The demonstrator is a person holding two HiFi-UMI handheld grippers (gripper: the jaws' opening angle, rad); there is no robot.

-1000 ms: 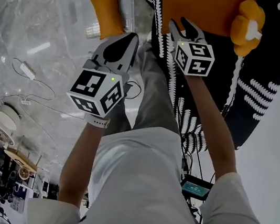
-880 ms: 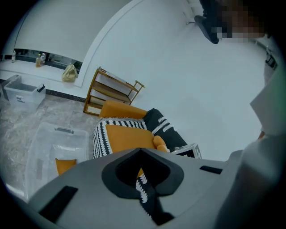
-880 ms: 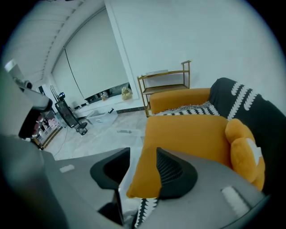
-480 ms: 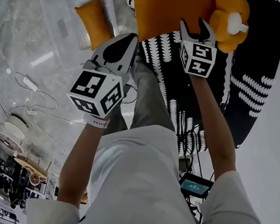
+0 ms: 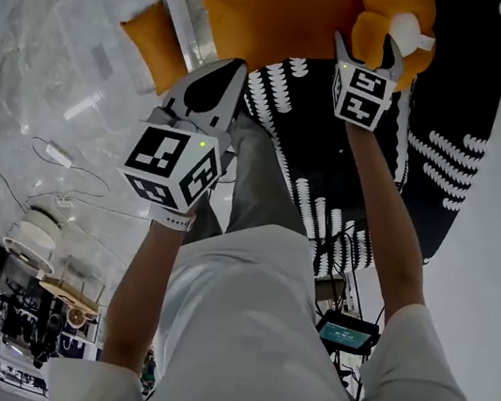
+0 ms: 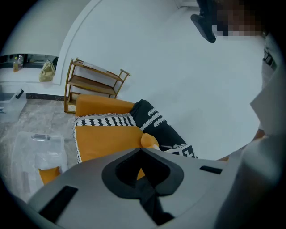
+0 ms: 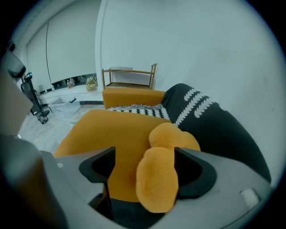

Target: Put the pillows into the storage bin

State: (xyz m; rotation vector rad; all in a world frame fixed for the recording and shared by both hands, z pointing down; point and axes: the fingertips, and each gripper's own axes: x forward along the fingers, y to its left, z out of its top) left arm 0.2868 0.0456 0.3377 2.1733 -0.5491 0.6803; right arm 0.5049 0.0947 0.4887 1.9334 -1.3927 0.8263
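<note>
A fluffy orange flower-shaped pillow [image 5: 392, 19] lies on a black-and-white patterned seat [image 5: 438, 131], next to a large flat orange pillow [image 5: 265, 2]. My right gripper [image 5: 364, 47] is at the flower pillow with its jaws opening. One plush petal [image 7: 156, 179] sits between them, with a gap on the left side. My left gripper [image 5: 232, 73] hangs shut and empty in the air, nearer the clear storage bin [image 5: 90, 20] on the floor. Inside the bin lies another orange pillow [image 5: 152, 40].
The bin stands on a marble floor [image 5: 20, 99] left of the seat. A white cable and plug [image 5: 56, 156] trail across the floor. A wooden shelf [image 6: 91, 82] stands by the white wall. The person's legs [image 5: 262, 187] are between bin and seat.
My right gripper has moved from the large pillow's edge over to the flower pillow, and its jaws have spread around a petal. The left gripper has stayed put.
</note>
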